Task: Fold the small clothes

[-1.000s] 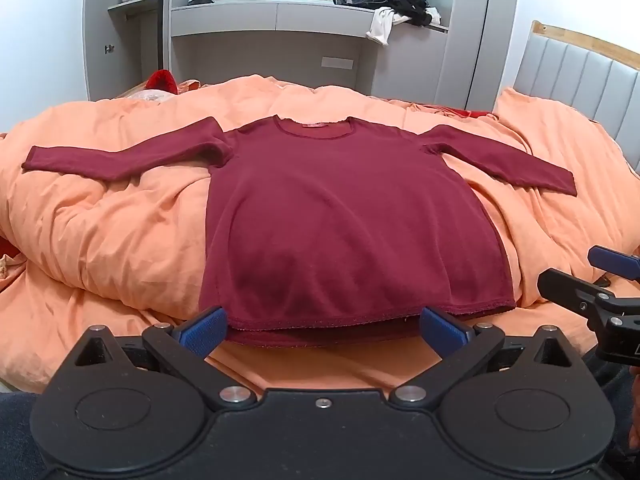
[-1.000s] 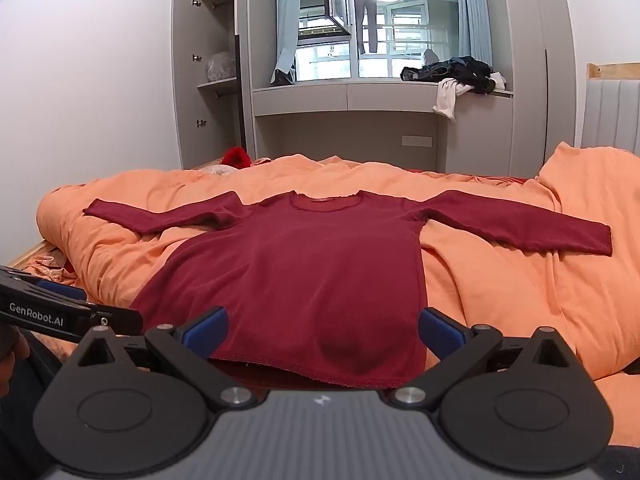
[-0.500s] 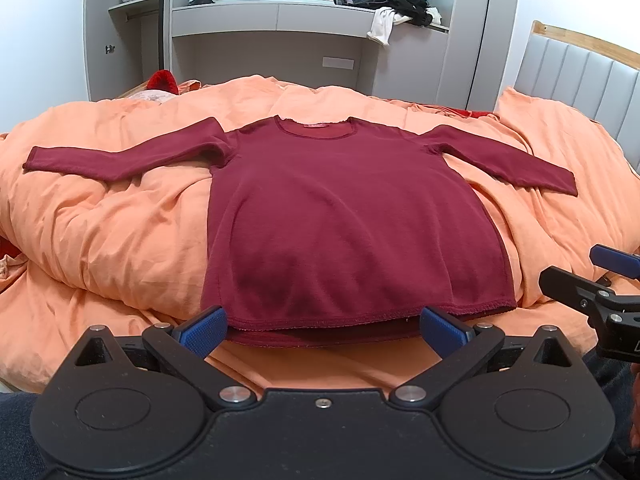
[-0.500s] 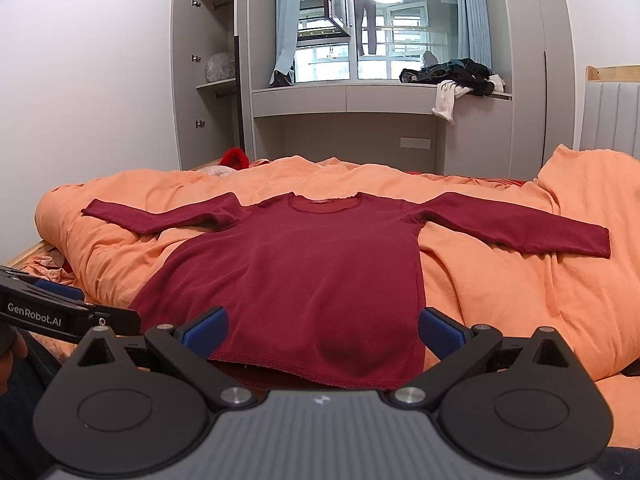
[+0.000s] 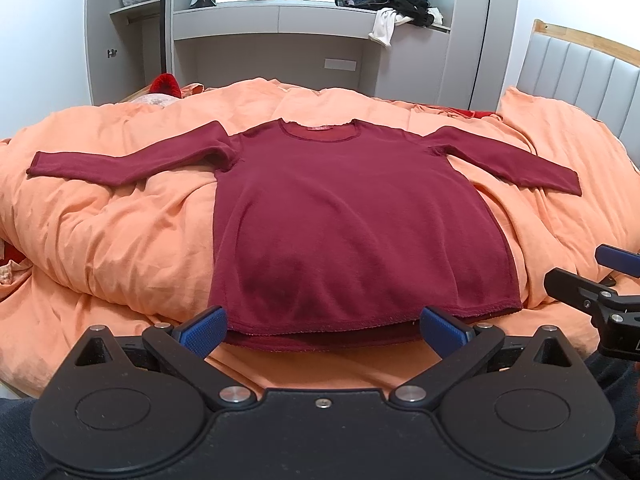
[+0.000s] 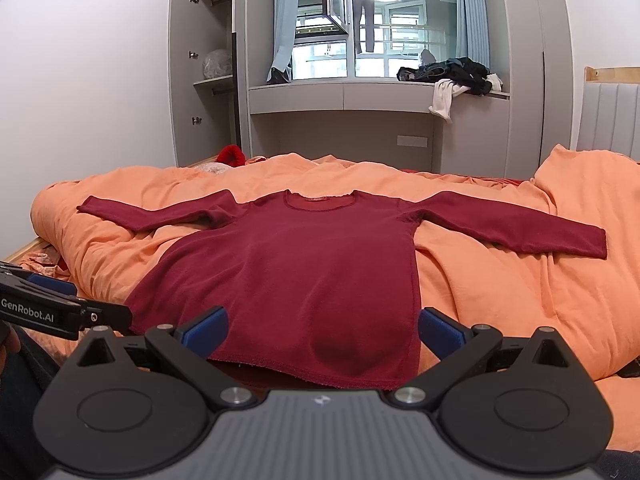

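Note:
A dark red long-sleeved shirt (image 5: 352, 216) lies flat on the orange duvet (image 5: 104, 240), sleeves spread to both sides, collar at the far end; it also shows in the right wrist view (image 6: 304, 280). My left gripper (image 5: 323, 330) is open and empty just in front of the shirt's hem. My right gripper (image 6: 322, 330) is open and empty at the hem too, nearer its right corner. The right gripper's fingers (image 5: 576, 284) show at the right edge of the left wrist view. The left gripper's side (image 6: 60, 312) shows at the left edge of the right wrist view.
A grey padded headboard (image 5: 580, 76) stands at the right. A window bench (image 6: 360, 92) behind the bed carries a pile of dark and white clothes (image 6: 460, 76). An open wardrobe (image 6: 208, 80) stands at the back left. A red item (image 6: 231, 155) lies at the bed's far edge.

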